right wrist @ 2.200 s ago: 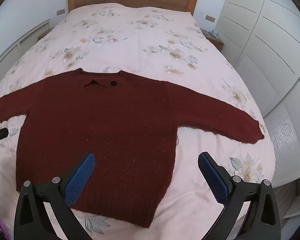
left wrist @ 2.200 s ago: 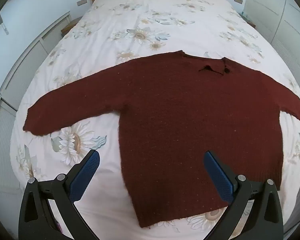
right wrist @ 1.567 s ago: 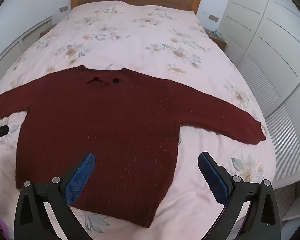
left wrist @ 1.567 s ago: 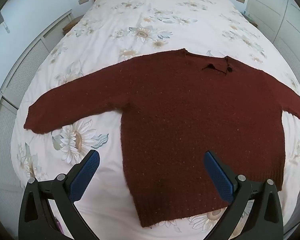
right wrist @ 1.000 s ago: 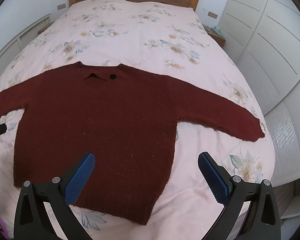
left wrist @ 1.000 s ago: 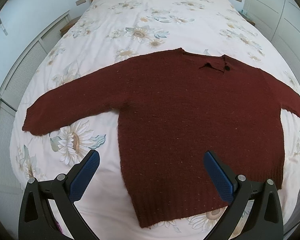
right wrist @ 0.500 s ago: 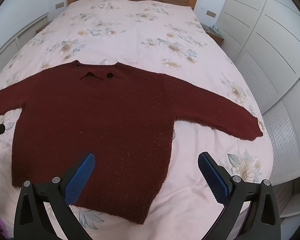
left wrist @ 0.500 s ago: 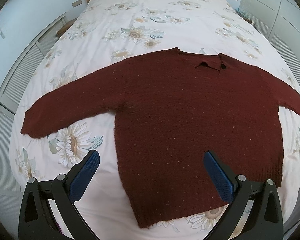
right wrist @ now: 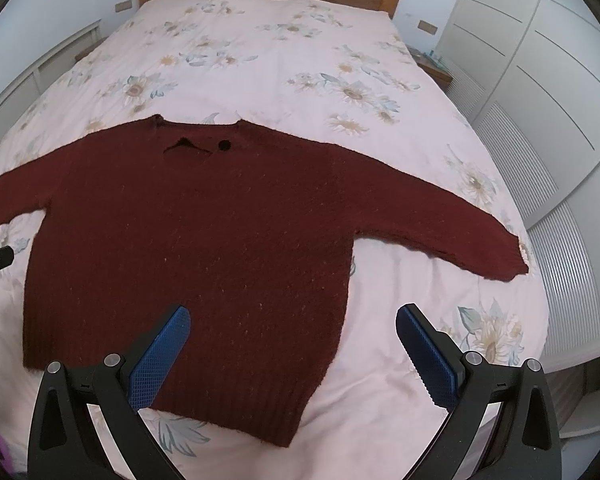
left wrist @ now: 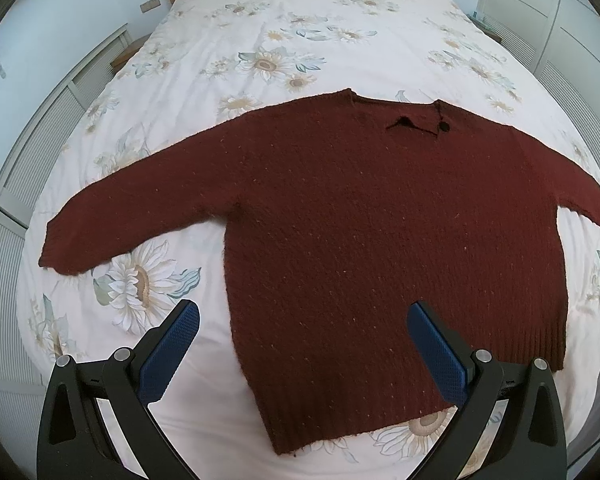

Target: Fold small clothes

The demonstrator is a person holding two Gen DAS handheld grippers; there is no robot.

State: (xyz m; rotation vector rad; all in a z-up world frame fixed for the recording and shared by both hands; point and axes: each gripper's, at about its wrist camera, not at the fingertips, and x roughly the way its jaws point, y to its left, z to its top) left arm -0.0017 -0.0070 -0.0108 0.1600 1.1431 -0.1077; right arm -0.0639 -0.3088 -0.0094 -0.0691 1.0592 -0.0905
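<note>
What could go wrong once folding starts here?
The sweater is thick knit, so an open tool may pinch only the top layer, or catch the duvet beneath. The right sleeve reaches near the bed edge and could slip off if dragged.

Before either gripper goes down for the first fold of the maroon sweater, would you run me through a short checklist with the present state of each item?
1. Sweater spread flat on the bed, body unfolded: ok.
2. Both sleeves stretched out sideways, left sleeve and right sleeve: ok.
3. Left gripper open, nothing between its fingers: ok.
4. Right gripper open, nothing between its fingers: ok.
5. Hem lying straight along the near edge: ok.
6. Height of the grippers above the cloth: cannot tell.
</note>
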